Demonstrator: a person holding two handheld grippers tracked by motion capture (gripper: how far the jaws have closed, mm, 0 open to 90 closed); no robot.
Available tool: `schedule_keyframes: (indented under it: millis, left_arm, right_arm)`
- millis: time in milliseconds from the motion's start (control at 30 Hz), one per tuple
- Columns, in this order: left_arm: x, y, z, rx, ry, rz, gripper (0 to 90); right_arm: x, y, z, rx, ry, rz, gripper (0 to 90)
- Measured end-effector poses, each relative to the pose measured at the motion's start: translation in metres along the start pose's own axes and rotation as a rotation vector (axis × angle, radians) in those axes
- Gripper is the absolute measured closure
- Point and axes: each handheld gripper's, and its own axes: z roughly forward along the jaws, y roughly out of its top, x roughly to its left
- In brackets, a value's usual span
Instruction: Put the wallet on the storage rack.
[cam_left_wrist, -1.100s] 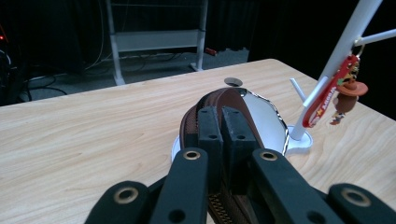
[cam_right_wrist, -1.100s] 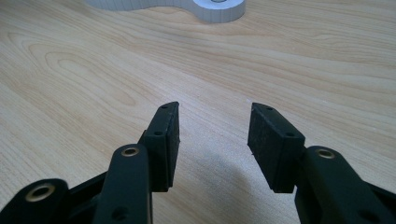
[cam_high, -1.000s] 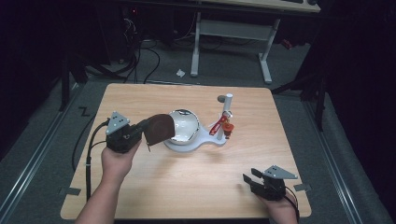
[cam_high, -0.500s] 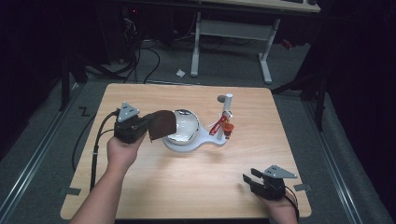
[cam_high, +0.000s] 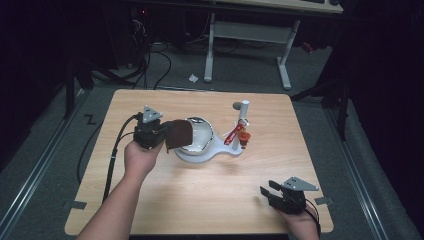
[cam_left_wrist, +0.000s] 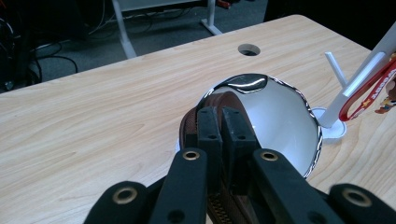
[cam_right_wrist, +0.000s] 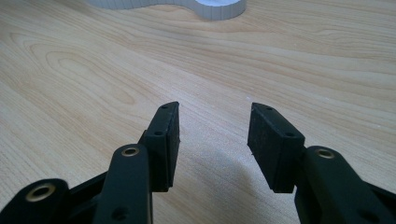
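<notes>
My left gripper is shut on a brown round zipped pouch and holds it at the left rim of a shiny metal bowl. In the left gripper view the jaws pinch the pouch's edge with the bowl just beyond. The bowl rests on a white base with an upright white post; a red strap with a small charm hangs from it. My right gripper rests open near the table's front right; nothing lies between its jaws.
The light wooden table has a cable hole near its far edge. The left gripper's cable trails off the table's left side. The white base's edge lies well ahead of the right gripper. Desk legs and cables stand on the floor behind.
My left hand has carried the brown pouch to the right, from beside the base up to the bowl's rim. The right gripper has stayed in place.
</notes>
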Motion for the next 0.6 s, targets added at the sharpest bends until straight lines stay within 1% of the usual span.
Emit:
schedule_keyframes:
  millis: [133, 167, 267, 300, 400, 533, 600]
  left_arm:
    - [-0.002, 0.001, 0.006, 0.005, 0.016, -0.021, 86.9]
    - [-0.003, 0.002, 0.008, 0.012, 0.018, -0.023, 86.9]
    - [-0.005, 0.004, 0.013, 0.020, 0.033, -0.024, 86.8]
    - [-0.006, 0.006, 0.016, 0.020, 0.045, -0.024, 86.8]
    - [-0.008, 0.008, 0.020, 0.022, 0.049, -0.021, 86.8]
    - [-0.014, 0.012, 0.027, 0.018, 0.044, -0.017, 86.6]
    - [-0.018, 0.013, 0.031, 0.015, 0.052, -0.013, 86.6]
  right_arm:
    - [0.000, 0.000, 0.000, 0.003, 0.004, 0.000, 53.8]
    - [0.000, 0.000, 0.000, 0.002, 0.005, -0.003, 53.8]
    - [0.000, 0.000, 0.001, 0.003, 0.007, -0.005, 53.8]
    - [0.000, 0.000, 0.001, 0.005, 0.008, -0.003, 53.8]
    - [0.000, 0.000, 0.001, 0.005, 0.009, -0.003, 53.8]
    - [0.000, 0.000, 0.001, 0.007, 0.010, -0.003, 53.8]
    - [-0.001, 0.000, 0.000, 0.005, 0.011, -0.007, 53.8]
